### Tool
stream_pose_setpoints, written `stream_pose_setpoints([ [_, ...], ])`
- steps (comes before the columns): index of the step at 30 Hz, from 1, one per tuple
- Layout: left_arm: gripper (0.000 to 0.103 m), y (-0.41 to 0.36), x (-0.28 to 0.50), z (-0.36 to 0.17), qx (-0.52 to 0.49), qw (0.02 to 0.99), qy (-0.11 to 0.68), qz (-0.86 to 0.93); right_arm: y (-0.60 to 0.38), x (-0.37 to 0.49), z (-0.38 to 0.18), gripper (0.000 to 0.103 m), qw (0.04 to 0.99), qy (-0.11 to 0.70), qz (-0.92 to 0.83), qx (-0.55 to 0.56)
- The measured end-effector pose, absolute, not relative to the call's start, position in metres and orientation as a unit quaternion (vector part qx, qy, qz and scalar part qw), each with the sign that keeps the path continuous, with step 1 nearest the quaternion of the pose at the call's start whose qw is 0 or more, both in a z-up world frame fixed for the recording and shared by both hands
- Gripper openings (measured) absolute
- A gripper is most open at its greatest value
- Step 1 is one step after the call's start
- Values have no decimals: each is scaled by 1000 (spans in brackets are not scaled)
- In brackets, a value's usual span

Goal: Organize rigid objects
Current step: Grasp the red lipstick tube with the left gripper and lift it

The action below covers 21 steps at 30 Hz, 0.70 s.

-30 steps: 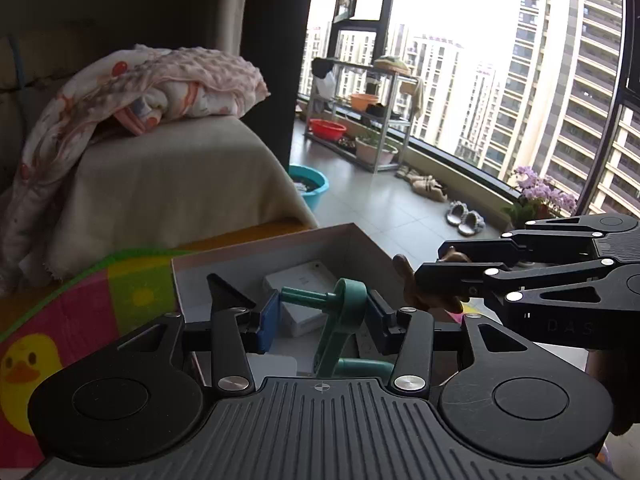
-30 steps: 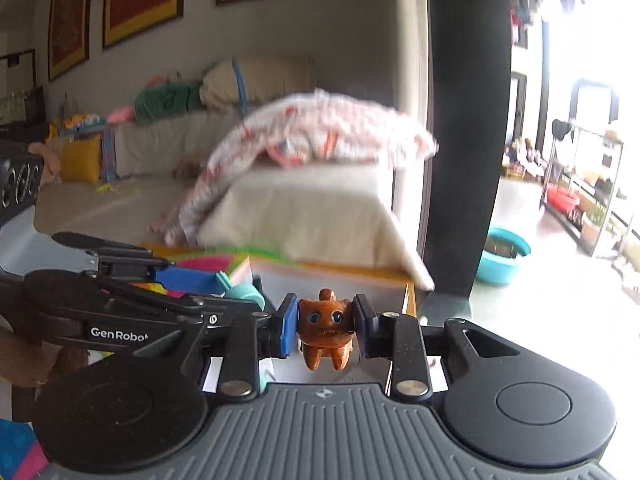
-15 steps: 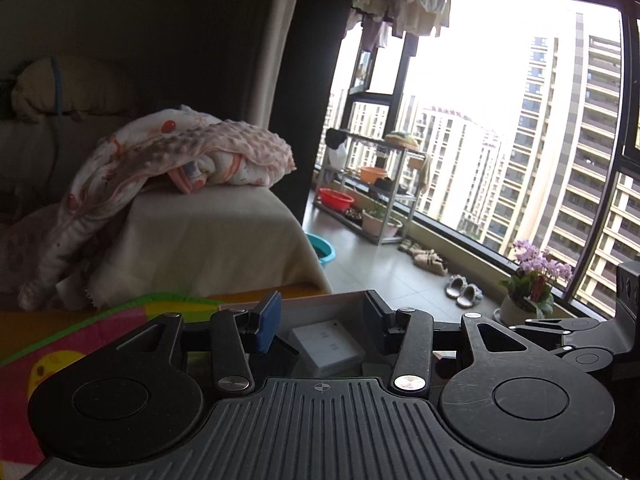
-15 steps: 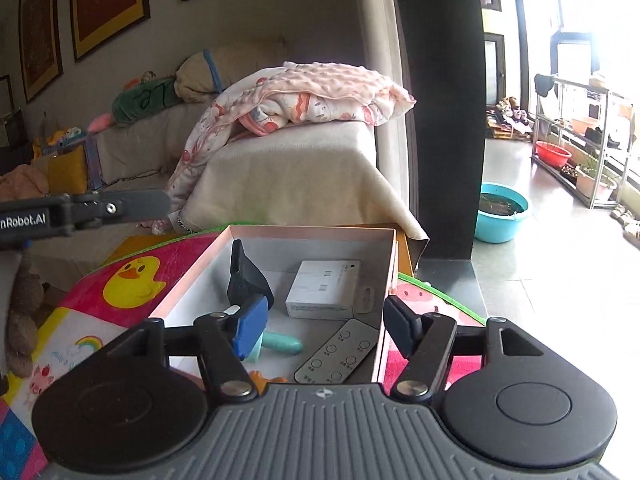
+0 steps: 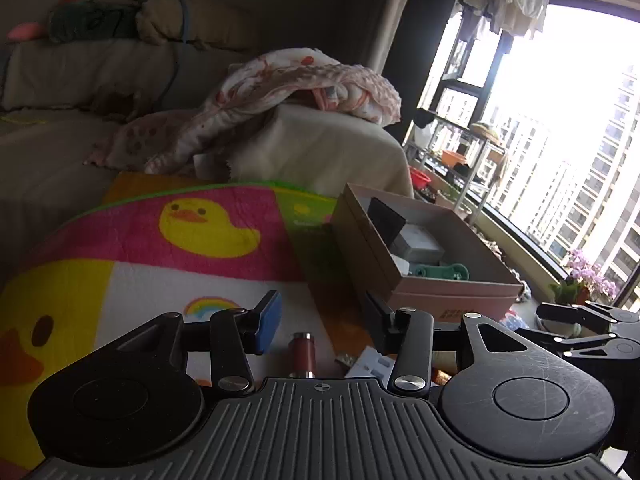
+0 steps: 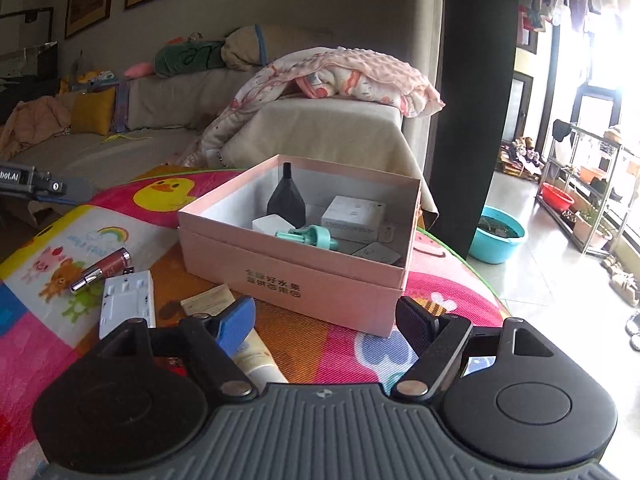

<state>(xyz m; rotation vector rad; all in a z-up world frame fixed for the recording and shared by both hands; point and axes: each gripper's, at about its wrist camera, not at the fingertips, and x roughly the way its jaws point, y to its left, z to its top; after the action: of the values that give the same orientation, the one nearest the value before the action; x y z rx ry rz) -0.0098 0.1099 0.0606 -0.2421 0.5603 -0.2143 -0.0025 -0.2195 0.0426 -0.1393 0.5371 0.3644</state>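
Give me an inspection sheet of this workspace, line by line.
Surface: colourful play mat with duck and rainbow prints, lying over a table.
Job's things: open pink box holding a black vase-shaped item, a white box and a teal tool. Outside it on the mat: lipstick tube, white power strip, cream tube and a small card.
Clutter: nothing seen beyond these.
Grippers: left gripper open, empty, above the lipstick tube; right gripper open, empty, near the box front.
Cables: nothing seen.
Surroundings: sofa with pink blanket, blue basin, balcony shelving.
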Motion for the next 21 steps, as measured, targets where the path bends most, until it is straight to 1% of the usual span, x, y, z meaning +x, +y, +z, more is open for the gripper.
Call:
stream_pose_setpoints([
  [3, 49, 105, -15, 53, -108, 944, 293, -104, -216, -4, 37, 78, 940, 278, 191, -48],
  [11, 49, 91, -15, 42, -114, 932, 323, -119, -220, -21, 13, 78, 936, 301, 178, -40],
  [18, 49, 62, -5, 27, -154, 905, 378, -120, -231, -24, 7, 78, 936, 311, 162, -15],
  [21, 50, 50, 5, 23, -152, 901, 388, -117, -231, -23, 7, 78, 935, 314, 164, -12],
])
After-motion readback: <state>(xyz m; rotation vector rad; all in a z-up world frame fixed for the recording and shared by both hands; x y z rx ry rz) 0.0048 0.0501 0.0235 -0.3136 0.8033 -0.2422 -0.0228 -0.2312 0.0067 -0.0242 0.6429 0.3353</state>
